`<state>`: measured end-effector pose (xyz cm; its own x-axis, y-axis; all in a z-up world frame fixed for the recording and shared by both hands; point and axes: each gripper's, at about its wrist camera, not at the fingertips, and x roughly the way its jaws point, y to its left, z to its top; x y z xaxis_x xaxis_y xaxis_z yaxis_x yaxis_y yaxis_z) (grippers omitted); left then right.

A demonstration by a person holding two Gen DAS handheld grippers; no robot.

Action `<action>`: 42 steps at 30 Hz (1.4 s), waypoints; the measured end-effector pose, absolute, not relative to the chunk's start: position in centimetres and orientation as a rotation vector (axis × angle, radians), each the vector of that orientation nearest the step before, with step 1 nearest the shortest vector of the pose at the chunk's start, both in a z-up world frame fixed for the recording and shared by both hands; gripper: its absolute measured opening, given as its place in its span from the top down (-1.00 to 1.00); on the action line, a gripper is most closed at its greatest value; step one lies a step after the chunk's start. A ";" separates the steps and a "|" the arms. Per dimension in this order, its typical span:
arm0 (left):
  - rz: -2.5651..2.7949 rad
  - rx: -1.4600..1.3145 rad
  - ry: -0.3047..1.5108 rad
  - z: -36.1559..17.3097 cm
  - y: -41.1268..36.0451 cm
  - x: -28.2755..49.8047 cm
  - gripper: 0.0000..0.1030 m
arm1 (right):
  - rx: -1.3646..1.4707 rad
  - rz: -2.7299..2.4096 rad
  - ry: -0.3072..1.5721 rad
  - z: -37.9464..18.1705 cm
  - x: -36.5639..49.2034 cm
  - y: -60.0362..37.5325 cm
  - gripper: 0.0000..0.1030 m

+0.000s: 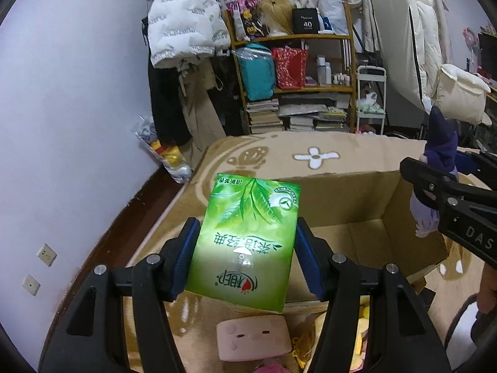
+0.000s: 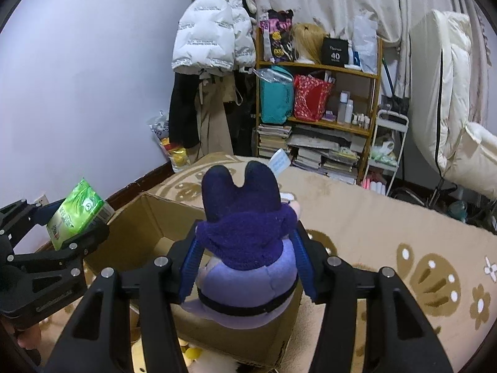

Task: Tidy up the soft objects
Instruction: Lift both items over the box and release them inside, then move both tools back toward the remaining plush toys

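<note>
My left gripper (image 1: pixel 248 227) is shut on a green tissue pack (image 1: pixel 248 248), its blue pads pressed against both long sides. It hangs over the near left corner of an open cardboard box (image 1: pixel 341 199). My right gripper (image 2: pixel 247 233) is shut on a purple plush toy (image 2: pixel 245 217) with dark blue ears and a lilac body, held above the box (image 2: pixel 149 217). The right wrist view shows the left gripper (image 2: pixel 71 227) and tissue pack (image 2: pixel 77 211) at the box's left rim. In the left wrist view the right gripper (image 1: pixel 435 186) and plush (image 1: pixel 441 143) are at the right.
The box rests on a beige flower-patterned blanket (image 2: pixel 388 217). A pink square cushion (image 1: pixel 253 338) and yellow soft toys (image 1: pixel 363 314) lie in front of the box. Behind are a wooden shelf (image 1: pixel 295 35), hung jackets (image 1: pixel 183 18) and a bag of toys (image 1: pixel 167 155) on the floor.
</note>
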<state>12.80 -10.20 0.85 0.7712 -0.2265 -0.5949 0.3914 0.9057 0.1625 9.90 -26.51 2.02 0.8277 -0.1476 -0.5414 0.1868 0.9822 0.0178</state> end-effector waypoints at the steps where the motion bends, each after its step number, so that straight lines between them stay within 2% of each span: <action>1: -0.345 0.286 0.613 0.6 -10.3 13.0 -0.16 | 0.077 -0.180 0.577 1.7 10.1 -26.7 -0.12; 25: -0.423 0.302 0.672 -1.6 -11.5 13.6 -0.17 | 0.118 -0.138 0.624 -0.9 10.6 -26.9 -0.17; 30: -0.399 0.290 0.701 -1.9 -10.9 14.0 -0.29 | 0.141 -0.124 0.624 -0.8 10.4 -27.2 -0.24; 35: -0.376 0.280 0.735 -1.2 -9.7 13.7 -0.32 | 0.145 -0.107 0.643 -0.4 9.9 -27.4 -0.41; 36: -0.370 0.274 0.733 -0.9 -9.4 13.6 -0.43 | 0.156 -0.097 0.636 -0.2 9.8 -27.4 -0.45; 38: -0.355 0.270 0.721 -0.4 -8.9 13.2 -0.65 | 0.168 -0.093 0.626 0.1 9.5 -27.5 -0.75; 39: -0.339 0.270 0.709 -0.1 -8.6 13.0 -0.74 | 0.169 -0.096 0.621 0.2 9.3 -27.5 -0.79; 42: -0.320 0.268 0.702 0.2 -8.0 12.6 -0.83 | 0.165 -0.106 0.625 0.4 9.0 -27.4 -0.92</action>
<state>12.63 -8.01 0.19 0.7185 -0.1966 -0.6672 0.3747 0.9175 0.1331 9.05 -27.38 0.36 0.8059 -0.0492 -0.5899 0.1487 0.9814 0.1214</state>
